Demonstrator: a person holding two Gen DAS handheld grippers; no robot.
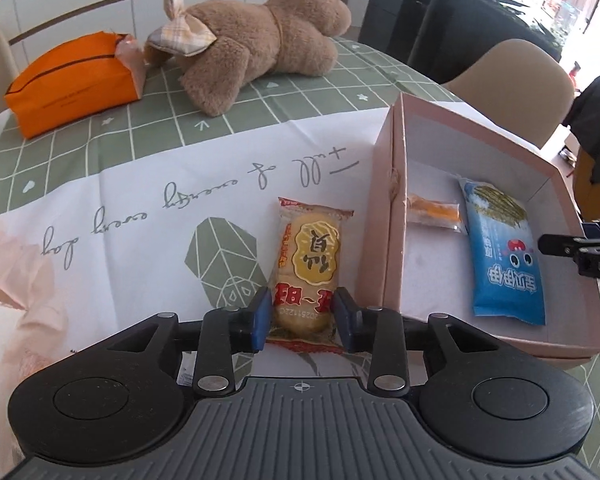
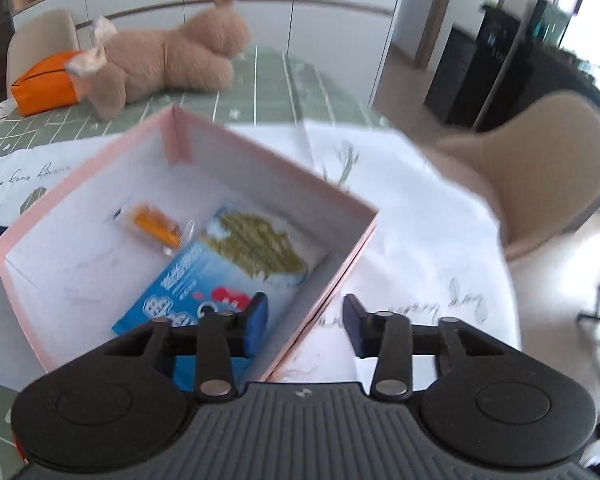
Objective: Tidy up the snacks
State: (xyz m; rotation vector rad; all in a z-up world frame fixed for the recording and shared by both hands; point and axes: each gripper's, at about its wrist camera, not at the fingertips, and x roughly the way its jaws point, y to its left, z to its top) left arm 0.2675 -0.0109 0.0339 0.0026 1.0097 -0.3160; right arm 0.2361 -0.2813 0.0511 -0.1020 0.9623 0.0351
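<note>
Left gripper (image 1: 300,316) straddles the rice cracker pack (image 1: 305,276) on the desk (image 1: 140,216), pads beside it, contact unclear. Right gripper (image 2: 305,320) hangs wide open, empty, over the pink box (image 2: 188,136) wall.

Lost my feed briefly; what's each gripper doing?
Left gripper: open, fingers either side of the yellow rice cracker packet, grip not confirmed.
Right gripper: open, empty, straddling the pink cardboard box wall.

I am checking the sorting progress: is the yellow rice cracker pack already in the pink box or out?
Out. The cracker pack lies on the tablecloth left of the box, between the left gripper's open fingers.
</note>
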